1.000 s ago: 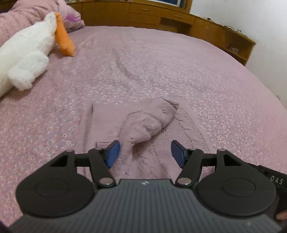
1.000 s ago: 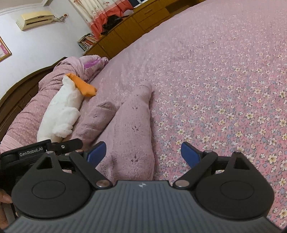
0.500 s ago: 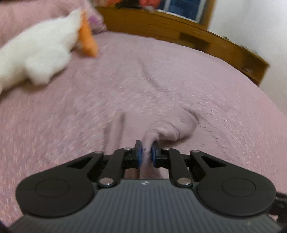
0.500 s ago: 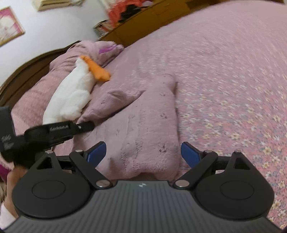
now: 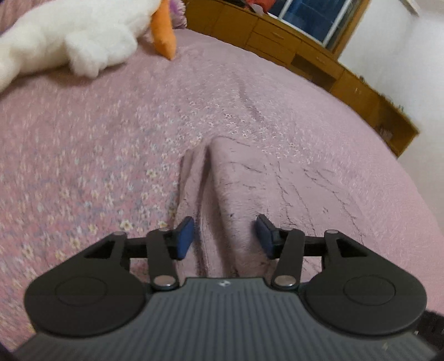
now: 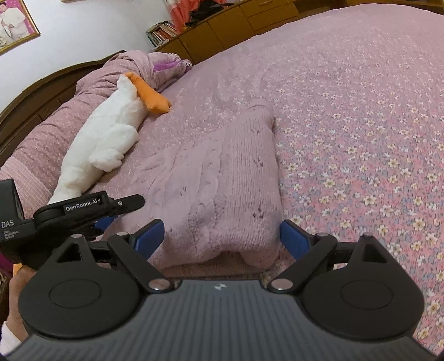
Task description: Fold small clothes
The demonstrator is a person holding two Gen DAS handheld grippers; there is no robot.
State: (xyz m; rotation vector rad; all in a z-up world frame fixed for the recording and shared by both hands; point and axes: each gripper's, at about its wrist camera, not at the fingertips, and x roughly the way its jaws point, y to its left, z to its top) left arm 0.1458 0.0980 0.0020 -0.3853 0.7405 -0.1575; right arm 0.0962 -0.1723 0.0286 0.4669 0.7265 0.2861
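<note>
— So where's the mauve cable-knit sweater (image 6: 219,180)?
— Mid-frame, lying flat on the floral pink bedspread (image 6: 360,125); fluffy white plush duck (image 6: 105,141) upper left.
— Grippers?
— Left gripper (image 5: 224,236) opening astride a raised fold, pads clear; right gripper (image 6: 222,236) spread wide, released.

We see our right gripper (image 6: 220,238) with its blue pads spread wide, straddling the near edge of a pink knit sweater (image 6: 222,177) lying flat on the flowered bedspread (image 6: 360,125); pads not pressing it. Our left gripper (image 6: 105,219) sits at the sweater's left edge, jaws opening. White plush toy (image 6: 108,138) with orange beak lies beyond, left. Wooden cabinets (image 6: 222,25) behind.
</note>
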